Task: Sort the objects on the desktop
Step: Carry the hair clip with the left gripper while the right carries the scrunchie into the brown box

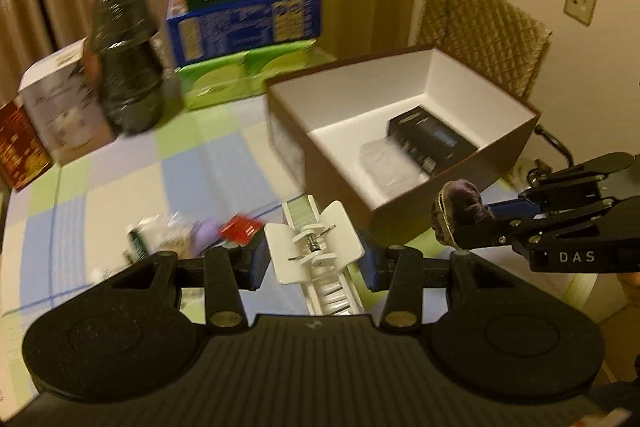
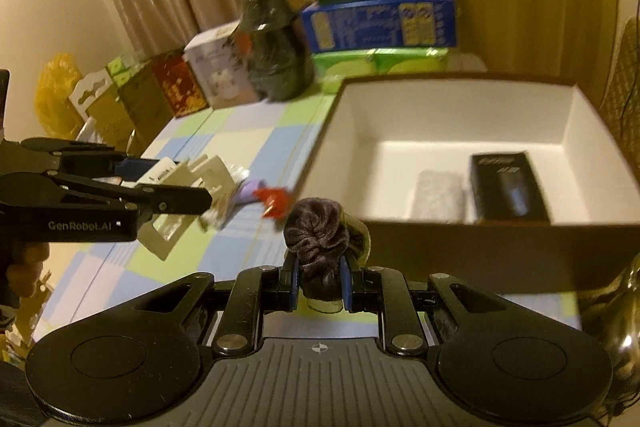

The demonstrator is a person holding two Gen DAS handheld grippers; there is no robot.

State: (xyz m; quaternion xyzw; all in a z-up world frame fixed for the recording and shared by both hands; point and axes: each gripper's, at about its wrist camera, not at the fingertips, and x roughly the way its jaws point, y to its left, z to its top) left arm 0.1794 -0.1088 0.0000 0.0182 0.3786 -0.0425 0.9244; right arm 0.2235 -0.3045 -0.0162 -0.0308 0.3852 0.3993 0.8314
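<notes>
While the left gripper point(image 1: 314, 259) pinches a white plastic clip point(image 1: 316, 247) and the right gripper point(image 2: 319, 277) squeezes a dark velvet scrunchie point(image 2: 318, 231) beside the brown open box point(image 2: 460, 83), either could snag its rim.

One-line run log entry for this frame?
left claw: shut on white clip | right claw: shut on purple scrunchie | both near open box | box holds black case, clear packet

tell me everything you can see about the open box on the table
The box is a wide, shallow cardboard carton, brown outside and white inside, open at the top with no lid in view. It sits flat on the checked tablecloth, in front of a stack of cartons. Inside lie a black box and a clear plastic packet, side by side.
</notes>
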